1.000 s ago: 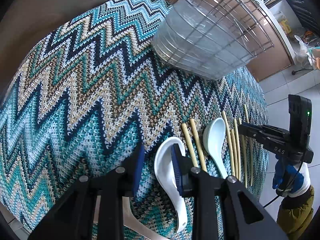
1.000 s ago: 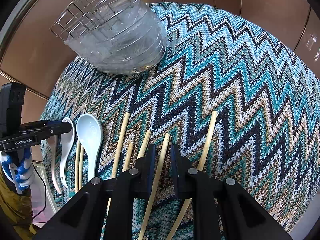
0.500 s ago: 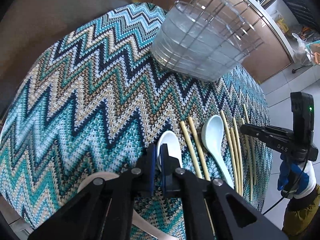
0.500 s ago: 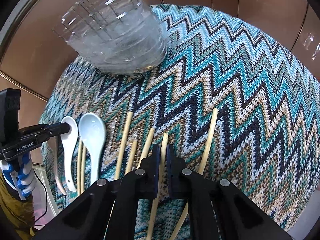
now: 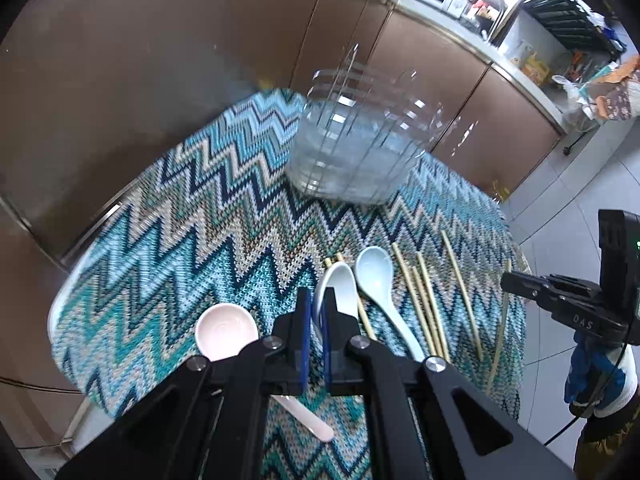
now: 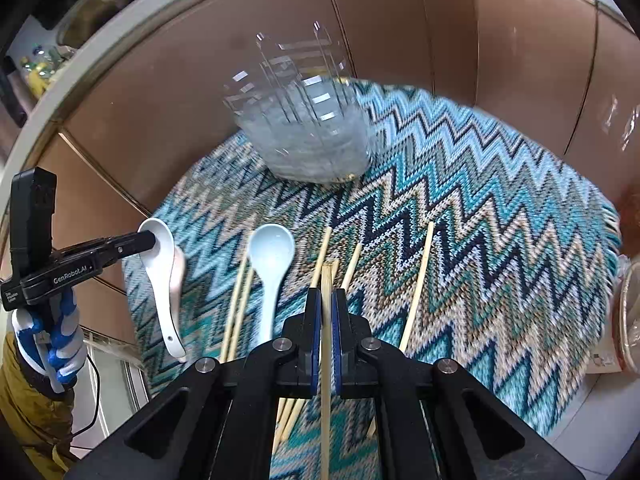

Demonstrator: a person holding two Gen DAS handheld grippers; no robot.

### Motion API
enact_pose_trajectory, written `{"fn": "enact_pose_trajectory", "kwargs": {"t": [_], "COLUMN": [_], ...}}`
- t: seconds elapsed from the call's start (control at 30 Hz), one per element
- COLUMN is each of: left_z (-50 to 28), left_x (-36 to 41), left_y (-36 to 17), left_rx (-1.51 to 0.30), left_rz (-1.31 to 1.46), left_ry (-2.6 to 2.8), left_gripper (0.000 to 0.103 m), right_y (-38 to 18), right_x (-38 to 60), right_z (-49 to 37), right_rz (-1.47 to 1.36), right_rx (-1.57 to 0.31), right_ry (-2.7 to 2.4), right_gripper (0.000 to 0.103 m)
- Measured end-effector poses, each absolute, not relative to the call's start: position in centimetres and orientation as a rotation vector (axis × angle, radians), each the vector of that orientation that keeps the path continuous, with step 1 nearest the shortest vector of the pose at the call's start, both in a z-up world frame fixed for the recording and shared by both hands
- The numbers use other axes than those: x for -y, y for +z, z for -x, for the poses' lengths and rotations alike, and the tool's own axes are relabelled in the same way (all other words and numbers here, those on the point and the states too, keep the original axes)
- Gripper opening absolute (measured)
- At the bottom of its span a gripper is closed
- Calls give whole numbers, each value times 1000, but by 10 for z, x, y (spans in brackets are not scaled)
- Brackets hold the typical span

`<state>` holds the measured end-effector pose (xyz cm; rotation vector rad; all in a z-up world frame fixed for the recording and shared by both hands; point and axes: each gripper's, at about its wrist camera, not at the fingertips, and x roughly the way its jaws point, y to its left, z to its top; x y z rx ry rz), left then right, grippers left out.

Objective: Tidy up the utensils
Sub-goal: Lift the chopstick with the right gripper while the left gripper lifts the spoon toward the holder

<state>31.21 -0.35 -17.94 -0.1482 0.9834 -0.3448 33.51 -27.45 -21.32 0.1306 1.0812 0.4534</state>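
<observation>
Both tongs are clamped: a white spoon is pinched by the left tongs, and a chopstick by the right tongs, above the zigzag cloth.

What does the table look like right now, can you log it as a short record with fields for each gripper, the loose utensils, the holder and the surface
left gripper: shut on a white spoon, lifted off the cloth
right gripper: shut on one chopstick, raised
loose spoons: pale blue spoon and pink spoon lying on the cloth
loose chopsticks: several lying on the cloth
holder: wire rack with clear liner, far side, no utensils visible in it
surface: zigzag knitted cloth
</observation>
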Motion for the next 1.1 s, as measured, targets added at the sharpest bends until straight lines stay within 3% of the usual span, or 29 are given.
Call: {"fn": "enact_pose_trajectory", "kwargs": {"t": [0.57, 1.1], "left_z": [-227, -209], "left_x": [-2, -9], "left_y": [-106, -77], "left_rx": [-805, -731], "left_rz": [152, 151], "left_ry": [-311, -300], "left_gripper": [4, 4], "right_y": [-127, -81], "right_x": [286, 270], "right_z": [-225, -201], "right_rz": [-137, -84], "right_rx": [-863, -749], "right_ry": [413, 416], "right_gripper": [5, 5]}}
